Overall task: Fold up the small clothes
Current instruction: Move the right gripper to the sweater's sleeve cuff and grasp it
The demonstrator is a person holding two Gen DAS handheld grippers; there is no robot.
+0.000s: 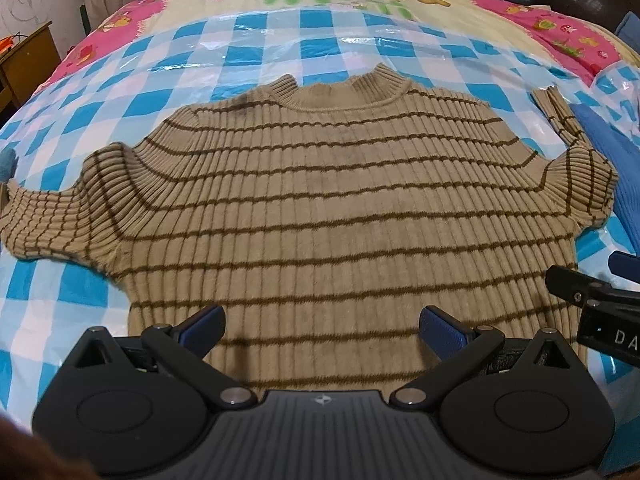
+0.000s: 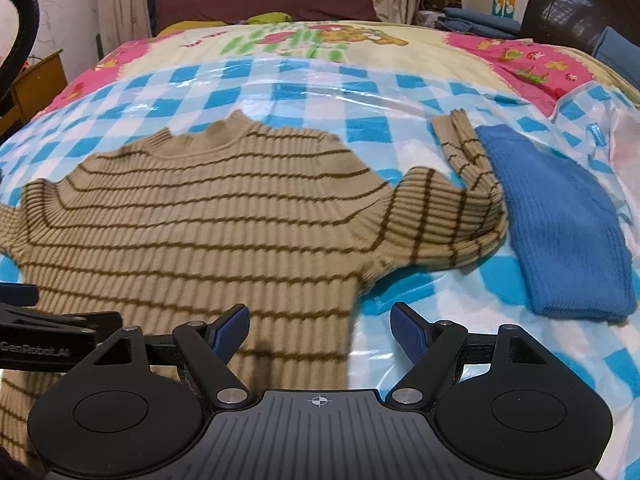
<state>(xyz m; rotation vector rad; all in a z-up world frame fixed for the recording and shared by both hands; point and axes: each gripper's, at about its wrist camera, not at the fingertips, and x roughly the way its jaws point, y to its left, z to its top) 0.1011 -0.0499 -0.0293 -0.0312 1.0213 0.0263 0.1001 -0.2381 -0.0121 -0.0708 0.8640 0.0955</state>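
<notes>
A tan ribbed sweater with thin brown stripes (image 1: 304, 208) lies flat on the bed, collar away from me. Its left sleeve runs off to the left; its right sleeve (image 2: 460, 200) bends back toward the collar. My left gripper (image 1: 322, 326) hovers open over the sweater's lower middle, nothing between its blue pads. My right gripper (image 2: 320, 322) is open above the sweater's lower right edge (image 2: 348, 320), one pad over the knit, the other over the plastic sheet. The right gripper also shows in the left wrist view at the right (image 1: 592, 296).
A blue-and-white checked plastic sheet (image 1: 192, 48) covers the bed under the sweater. A folded blue knit garment (image 2: 560, 220) lies right of the sweater. A cartoon-print quilt (image 2: 320, 40) stretches beyond. A wooden cabinet (image 1: 24, 60) stands at the far left.
</notes>
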